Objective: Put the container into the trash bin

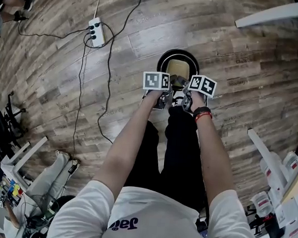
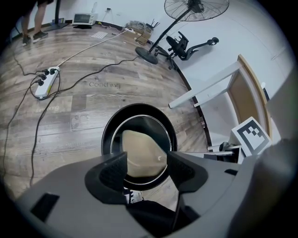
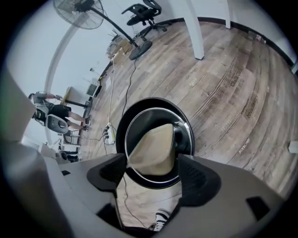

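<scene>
From overhead, the jaws of the left gripper (image 1: 167, 93) and right gripper (image 1: 187, 95) were too small to read above the wooden floor (image 1: 245, 72). Along the left gripper, its jaws stood wide and empty, with the tan container (image 2: 141, 149) lying beyond them inside the black trash bin (image 2: 108, 135). The right gripper's jaws gaped likewise, clear of that container.
</scene>
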The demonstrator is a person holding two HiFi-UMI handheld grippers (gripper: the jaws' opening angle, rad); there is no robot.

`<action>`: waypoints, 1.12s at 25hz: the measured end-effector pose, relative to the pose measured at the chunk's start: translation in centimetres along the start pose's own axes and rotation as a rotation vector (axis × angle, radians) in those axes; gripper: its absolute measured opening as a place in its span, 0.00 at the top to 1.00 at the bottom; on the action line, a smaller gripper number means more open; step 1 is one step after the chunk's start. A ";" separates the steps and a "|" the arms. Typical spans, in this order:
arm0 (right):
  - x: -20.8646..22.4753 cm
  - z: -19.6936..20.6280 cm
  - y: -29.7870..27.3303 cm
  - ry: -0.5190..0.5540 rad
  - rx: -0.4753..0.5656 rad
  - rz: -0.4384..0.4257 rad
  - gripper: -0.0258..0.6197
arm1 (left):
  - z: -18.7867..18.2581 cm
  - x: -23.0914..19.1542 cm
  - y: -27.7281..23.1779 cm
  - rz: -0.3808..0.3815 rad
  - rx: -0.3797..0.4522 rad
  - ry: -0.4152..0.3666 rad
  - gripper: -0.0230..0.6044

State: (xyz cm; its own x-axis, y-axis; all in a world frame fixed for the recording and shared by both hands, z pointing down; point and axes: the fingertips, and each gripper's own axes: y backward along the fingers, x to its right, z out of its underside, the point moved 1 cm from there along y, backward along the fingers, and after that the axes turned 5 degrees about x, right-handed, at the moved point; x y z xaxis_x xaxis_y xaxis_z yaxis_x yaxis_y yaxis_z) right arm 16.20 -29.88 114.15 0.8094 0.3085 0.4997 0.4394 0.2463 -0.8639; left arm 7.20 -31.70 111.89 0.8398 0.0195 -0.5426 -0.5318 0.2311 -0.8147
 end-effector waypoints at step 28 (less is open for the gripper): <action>-7.4 4.7 21.7 0.078 0.131 -0.018 0.46 | 1.8 9.4 21.9 -0.024 0.015 -0.098 0.54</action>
State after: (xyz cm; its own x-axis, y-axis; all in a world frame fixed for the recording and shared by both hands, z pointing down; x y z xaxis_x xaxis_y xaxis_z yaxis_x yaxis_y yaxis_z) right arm 17.87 -22.55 92.00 0.8321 0.2316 0.5040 0.4037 0.3703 -0.8366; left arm 3.61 -24.66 89.34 0.8594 0.1088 -0.4995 -0.5101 0.2475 -0.8237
